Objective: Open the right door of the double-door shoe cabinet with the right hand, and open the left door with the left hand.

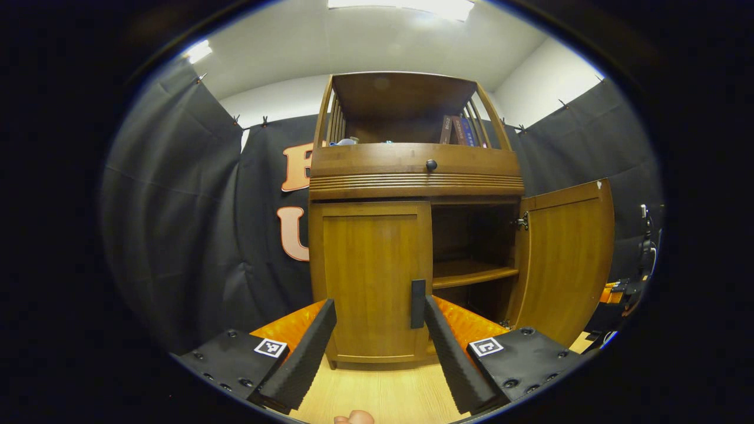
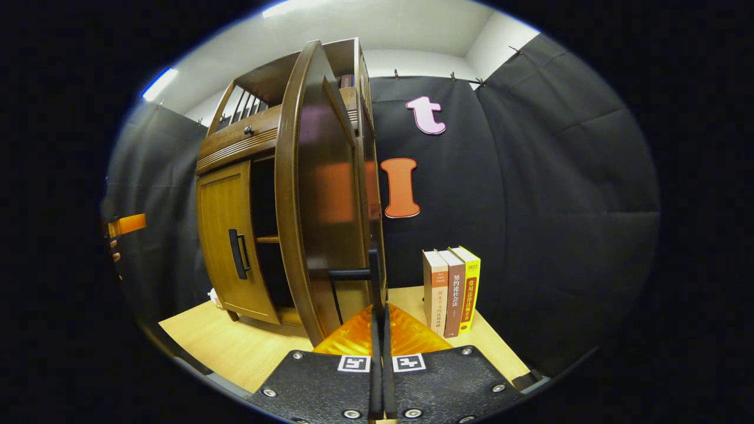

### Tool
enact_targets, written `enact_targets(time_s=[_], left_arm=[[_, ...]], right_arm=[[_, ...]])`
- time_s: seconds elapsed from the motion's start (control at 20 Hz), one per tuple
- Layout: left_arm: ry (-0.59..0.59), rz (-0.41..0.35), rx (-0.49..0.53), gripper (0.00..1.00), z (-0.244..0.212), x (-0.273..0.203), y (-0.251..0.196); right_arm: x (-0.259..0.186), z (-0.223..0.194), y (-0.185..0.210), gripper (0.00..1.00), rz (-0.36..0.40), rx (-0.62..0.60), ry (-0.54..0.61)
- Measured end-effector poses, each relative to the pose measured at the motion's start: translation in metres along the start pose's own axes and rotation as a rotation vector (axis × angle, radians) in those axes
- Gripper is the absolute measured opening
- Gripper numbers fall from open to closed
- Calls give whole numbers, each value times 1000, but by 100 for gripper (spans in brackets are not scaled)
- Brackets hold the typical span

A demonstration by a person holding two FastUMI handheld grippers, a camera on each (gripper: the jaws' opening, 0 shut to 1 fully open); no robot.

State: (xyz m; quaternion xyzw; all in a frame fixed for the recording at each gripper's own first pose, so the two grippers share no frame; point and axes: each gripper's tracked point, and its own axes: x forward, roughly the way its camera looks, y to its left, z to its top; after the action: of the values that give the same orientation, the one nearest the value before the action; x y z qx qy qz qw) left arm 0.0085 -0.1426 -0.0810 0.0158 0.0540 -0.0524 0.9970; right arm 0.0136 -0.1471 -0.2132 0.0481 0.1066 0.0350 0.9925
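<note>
The wooden shoe cabinet (image 1: 412,176) stands straight ahead in the left gripper view. Its left door (image 1: 368,277) is closed, with a black handle (image 1: 417,303) at its inner edge. My left gripper (image 1: 379,306) is open in front of this door, and its right fingertip (image 1: 433,312) sits just beside the handle. The right door (image 1: 565,259) is swung wide open, showing an inner shelf (image 1: 474,272). In the right gripper view, my right gripper (image 2: 378,309) is shut on the right door's thin black handle (image 2: 371,277). The door's edge (image 2: 291,194) faces that camera.
Three upright books (image 2: 450,291) stand on the pale wooden floor (image 2: 235,347) right of the cabinet. A drawer with a round knob (image 1: 431,165) and a top shelf with books (image 1: 456,129) sit above the doors. Black cloth walls surround the booth.
</note>
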Motion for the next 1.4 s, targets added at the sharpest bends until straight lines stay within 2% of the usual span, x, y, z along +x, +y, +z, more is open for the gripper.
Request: enact_targets(time_s=[0.25, 0.3, 0.35, 0.4, 0.45, 0.5, 0.55, 0.6, 0.7, 0.9, 0.95, 1.0, 1.05, 1.15, 1.35, 1.4], left_arm=[[3, 1, 19, 98, -7, 12, -12], [0, 1, 21, 98, -8, 15, -13], [-3, 2, 23, 98, -8, 18, -14], [-6, 1, 24, 98, -9, 22, -16], [-7, 0, 24, 98, -9, 25, -17], [-9, -1, 22, 98, -10, 28, -18], [-10, -4, 21, 98, -11, 31, -21], [-9, -6, 18, 98, -14, 34, -23], [-3, -10, 17, 96, -22, 43, -27], [6, -29, 17, 98, -38, 68, -40], [9, -31, 17, 98, -42, 75, -44], [9, -36, 15, 98, -46, 82, -48], [10, -43, 14, 98, -50, 91, -52], [17, -55, 10, 98, -58, 107, -59], [49, -75, -3, 98, -84, 135, -66], [58, -77, -10, 98, -90, 144, -67]], right_arm=[[-7, 0, -9, 1, 8, -2, -17], [-10, 2, -13, 7, 3, 1, -24], [-14, 2, -12, 1, 11, 11, -26], [-20, 2, -11, 1, 5, 16, -27], [-26, 5, -13, 7, -7, 9, -39], [-34, 11, -18, 3, -28, -5, -61], [-42, 18, -23, 3, -55, -20, -81], [-49, 21, -29, 8, -82, -31, -92], [-59, 26, -40, 3, -132, -42, -98], [-74, 30, -56, 4, -200, -45, -112], [-76, 30, -61, 12, -219, -45, -115], [-77, 30, -65, 14, -236, -48, -117], [-77, 29, -70, 24, -252, -54, -114], [-78, 31, -74, 29, -274, -65, -113], [-80, 36, -78, 86, -308, -85, -132], [-80, 38, -78, 92, -313, -88, -139]])
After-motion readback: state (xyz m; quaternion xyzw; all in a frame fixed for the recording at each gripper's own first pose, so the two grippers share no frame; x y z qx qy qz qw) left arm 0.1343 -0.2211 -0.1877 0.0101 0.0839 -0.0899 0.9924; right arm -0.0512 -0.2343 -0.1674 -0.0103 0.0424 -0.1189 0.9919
